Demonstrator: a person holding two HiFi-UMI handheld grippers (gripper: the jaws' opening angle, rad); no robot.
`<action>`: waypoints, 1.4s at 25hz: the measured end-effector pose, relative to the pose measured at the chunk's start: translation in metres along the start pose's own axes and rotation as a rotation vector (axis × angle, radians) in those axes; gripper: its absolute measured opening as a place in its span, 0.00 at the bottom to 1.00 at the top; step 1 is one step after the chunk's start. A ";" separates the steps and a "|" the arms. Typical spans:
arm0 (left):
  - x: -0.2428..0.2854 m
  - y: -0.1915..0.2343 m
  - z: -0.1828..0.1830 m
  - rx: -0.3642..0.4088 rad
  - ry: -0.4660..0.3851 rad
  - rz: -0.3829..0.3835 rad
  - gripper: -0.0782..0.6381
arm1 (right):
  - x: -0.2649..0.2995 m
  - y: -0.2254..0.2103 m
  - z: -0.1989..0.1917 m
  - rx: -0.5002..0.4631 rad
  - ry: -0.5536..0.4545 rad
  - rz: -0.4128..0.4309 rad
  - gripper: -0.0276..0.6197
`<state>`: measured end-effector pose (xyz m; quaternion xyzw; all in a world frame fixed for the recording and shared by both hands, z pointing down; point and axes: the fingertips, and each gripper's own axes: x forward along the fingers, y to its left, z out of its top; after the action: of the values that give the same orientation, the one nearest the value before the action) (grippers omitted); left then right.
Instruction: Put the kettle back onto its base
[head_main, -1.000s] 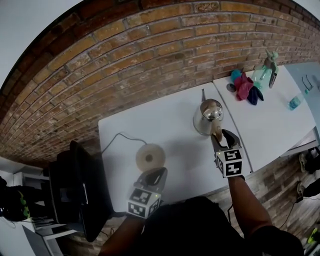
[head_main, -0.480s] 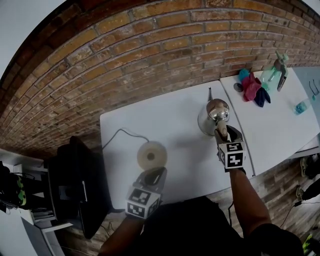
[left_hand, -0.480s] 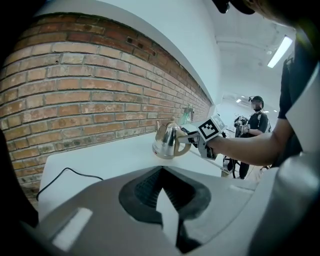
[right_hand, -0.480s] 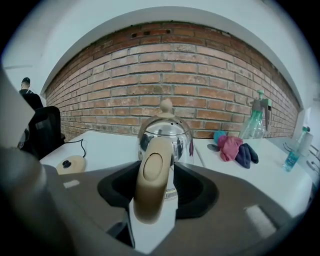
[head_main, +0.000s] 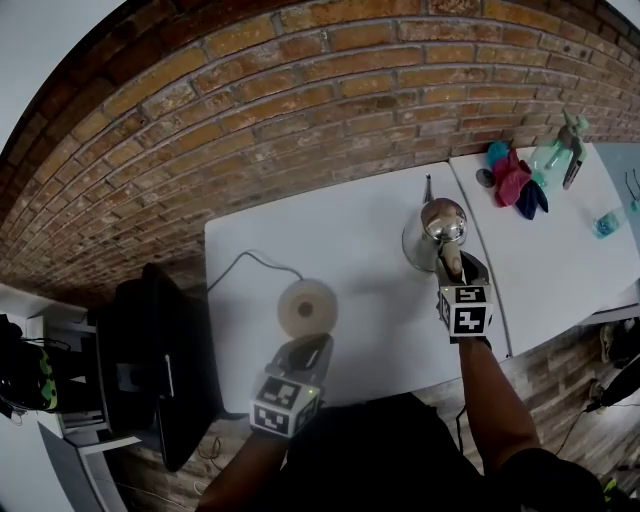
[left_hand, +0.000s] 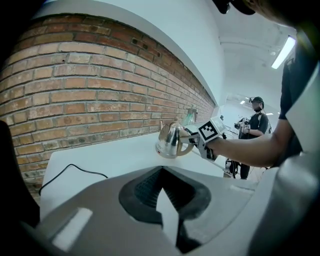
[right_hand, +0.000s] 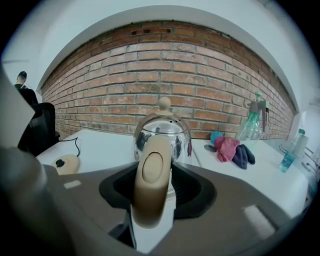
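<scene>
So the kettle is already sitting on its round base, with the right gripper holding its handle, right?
No. The kettle is not on its base: the head view shows the base bare, off to the kettle's left on the table. The right gripper does hold its handle.

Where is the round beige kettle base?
In the head view the round beige base sits on the white table, just ahead of the left gripper and well left of the shiny steel kettle in the right gripper.

The kettle's (right_hand: 162, 132) bottom is hidden behind the right gripper (right_hand: 159, 192); the spout is hidden behind the kettle's body.
</scene>
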<state>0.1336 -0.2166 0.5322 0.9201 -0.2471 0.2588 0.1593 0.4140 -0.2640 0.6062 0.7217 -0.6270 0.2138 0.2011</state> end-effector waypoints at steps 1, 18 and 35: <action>-0.001 0.000 -0.001 -0.002 -0.001 0.002 0.11 | 0.000 0.000 0.000 -0.001 0.001 -0.005 0.34; -0.017 0.007 -0.003 -0.011 -0.024 0.040 0.11 | 0.002 -0.007 0.013 0.067 -0.030 0.005 0.29; -0.040 0.011 -0.005 -0.018 -0.050 0.077 0.11 | -0.012 0.006 0.093 -0.012 -0.229 0.051 0.18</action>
<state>0.0964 -0.2085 0.5161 0.9146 -0.2887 0.2396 0.1510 0.4120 -0.3067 0.5220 0.7241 -0.6652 0.1310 0.1269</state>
